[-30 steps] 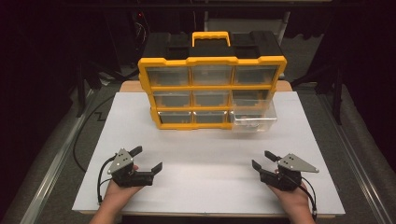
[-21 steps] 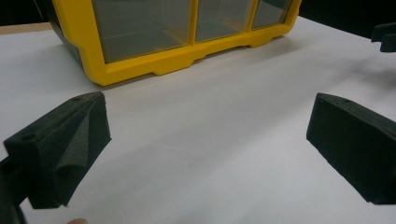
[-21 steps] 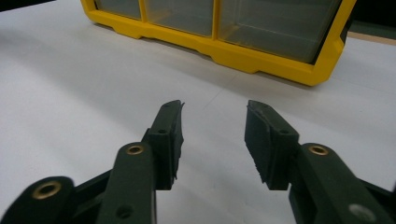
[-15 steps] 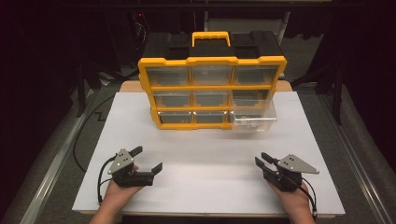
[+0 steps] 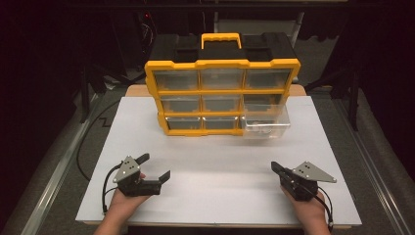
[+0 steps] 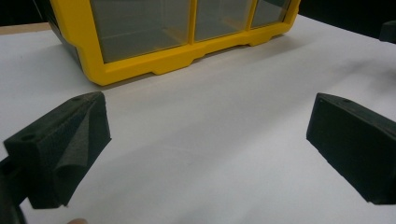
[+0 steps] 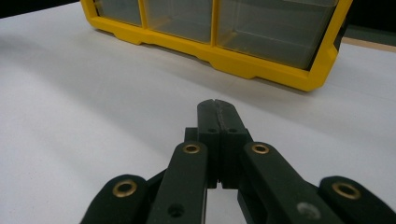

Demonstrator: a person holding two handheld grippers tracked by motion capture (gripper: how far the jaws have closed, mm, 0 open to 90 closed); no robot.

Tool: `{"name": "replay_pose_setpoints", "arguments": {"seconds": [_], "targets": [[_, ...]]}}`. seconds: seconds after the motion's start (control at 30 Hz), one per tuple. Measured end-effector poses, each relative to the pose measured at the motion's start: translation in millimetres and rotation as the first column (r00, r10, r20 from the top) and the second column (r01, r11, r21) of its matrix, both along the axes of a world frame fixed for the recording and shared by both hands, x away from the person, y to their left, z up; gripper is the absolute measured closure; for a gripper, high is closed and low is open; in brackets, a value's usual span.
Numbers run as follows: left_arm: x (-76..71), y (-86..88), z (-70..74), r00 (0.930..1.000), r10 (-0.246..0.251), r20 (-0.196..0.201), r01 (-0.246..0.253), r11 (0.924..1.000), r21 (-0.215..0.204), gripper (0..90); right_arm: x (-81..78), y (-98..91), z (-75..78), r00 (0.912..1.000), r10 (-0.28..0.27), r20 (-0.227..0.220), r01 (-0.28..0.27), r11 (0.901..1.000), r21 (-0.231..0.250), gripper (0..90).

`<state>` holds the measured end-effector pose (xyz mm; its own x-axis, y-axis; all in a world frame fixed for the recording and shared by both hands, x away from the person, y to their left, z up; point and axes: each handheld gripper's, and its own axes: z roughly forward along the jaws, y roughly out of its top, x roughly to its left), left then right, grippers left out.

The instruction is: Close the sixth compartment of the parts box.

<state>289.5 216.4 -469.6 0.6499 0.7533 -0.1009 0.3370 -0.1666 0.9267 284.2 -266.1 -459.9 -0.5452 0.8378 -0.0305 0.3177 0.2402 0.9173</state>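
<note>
A yellow-framed organiser point(image 5: 222, 95) with nine clear drawers is observed standing upright at the far middle of the white table point(image 5: 215, 161), its black carrying handle side behind. The bottom-right drawer point(image 5: 265, 124) is found pulled out toward the near edge, with a small item inside that is too indistinct to be identified; the other eight drawers are seated flush. The left claw point(image 5: 156, 166) is held just above the table at the near left, well apart from the organiser, with its jaws spread wide, as is confirmed in the left gripper view, where bare table lies between them. The right claw point(image 5: 275, 168) is held at the near right, pointed toward the organiser, with its jaws pressed together on nothing, as the right gripper view makes plain. Both claws are judged to be at a resting stance, set symmetrically so that either may be advanced. The open drawer is judged the likely object of the work, being on the right claw's side.
</note>
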Motion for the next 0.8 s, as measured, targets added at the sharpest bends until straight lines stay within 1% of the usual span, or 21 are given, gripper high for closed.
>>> {"name": "replay_pose_setpoints", "arguments": {"seconds": [0.27, 0.57, 0.7, 0.8], "targets": [[-0.1, 0.5, 0.2, 1.0000, 0.000, 0.003, 0.000, 1.0000, -0.001, 0.8, 0.1, 1.3, -1.1, 0.9999, 0.008, 0.010, -0.008, 0.9999, -0.008, 90.0], [0.0, 0.7, 0.0, 1.0000, -0.002, 0.006, 0.002, 1.0000, -0.002, 0.8, 2.8, 8.6, -0.5, 0.9992, 0.014, 0.037, -0.015, 0.9998, 0.014, 90.0], [0.0, 1.4, 0.3, 1.0000, 0.001, 0.010, -0.001, 1.0000, -0.003, 0.8, 5.3, 13.2, 1.5, 0.9986, 0.019, 0.049, -0.020, 0.9995, 0.025, 90.0], [-0.2, 1.8, 0.6, 0.9999, 0.003, 0.013, -0.003, 1.0000, -0.002, 0.8, 6.8, 16.4, 4.4, 0.9979, 0.020, 0.061, -0.021, 0.9995, 0.025, 90.0]]}}
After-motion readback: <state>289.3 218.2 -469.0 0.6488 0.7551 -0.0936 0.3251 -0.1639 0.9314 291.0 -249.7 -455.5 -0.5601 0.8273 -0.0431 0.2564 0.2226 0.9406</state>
